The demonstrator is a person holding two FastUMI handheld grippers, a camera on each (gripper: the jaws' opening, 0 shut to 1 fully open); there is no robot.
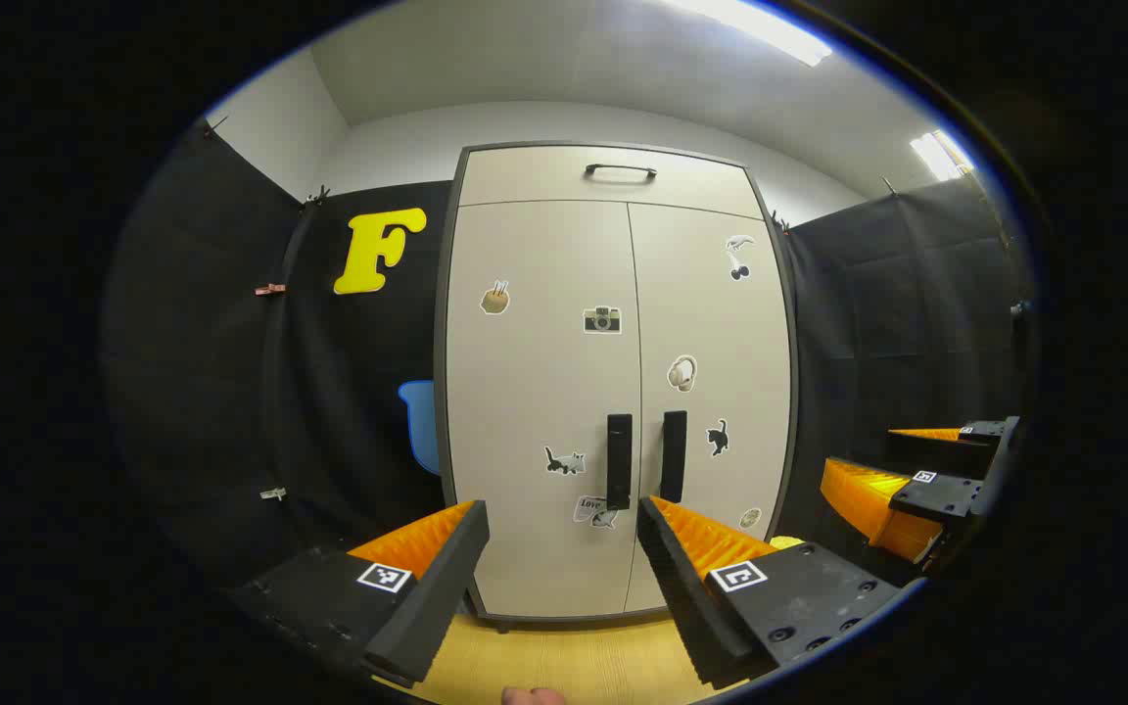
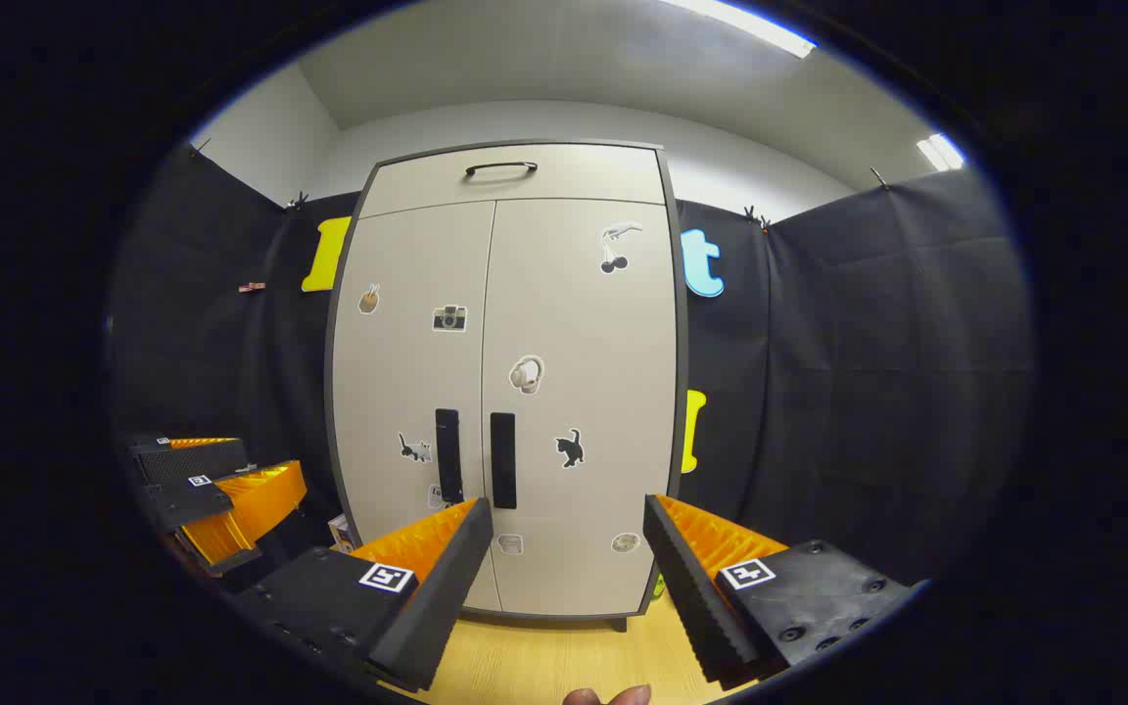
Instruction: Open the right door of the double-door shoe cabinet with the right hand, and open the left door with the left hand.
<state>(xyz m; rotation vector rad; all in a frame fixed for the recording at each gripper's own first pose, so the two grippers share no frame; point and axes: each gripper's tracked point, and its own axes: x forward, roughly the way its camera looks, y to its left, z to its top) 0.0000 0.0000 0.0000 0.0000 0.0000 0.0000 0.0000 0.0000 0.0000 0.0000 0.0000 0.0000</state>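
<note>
1. Left gripper view: the shoe cabinet (image 1: 613,392) is being faced from the front, both doors shut. The left gripper (image 1: 564,529) is being held w/ fingers wide apart, nothing between them, well short of the cabinet. The left door handle (image 1: 619,460) is being seen just above the gap between the fingers; the right door handle (image 1: 674,455) is standing just beside it, across the centre seam.

2. Same view: the right gripper (image 1: 902,480) is being seen at the right edge, also apart and empty.

3. Right gripper view: the right gripper (image 2: 569,534) is being kept open, no contact yet. The right door handle (image 2: 502,460) is lying up and to the left of the gap, so the gripper is probably needing to be shifted left before approach. The left gripper (image 2: 221,480) is being shown low at left.

4. Judgement: approach is the step in hand. Each handle should be taken squarely between both fingers, vertical bar centred, w/o catching the neighbour handle, as the two are being set very close. The right door should be pulled first, along its hinge arc.
</note>
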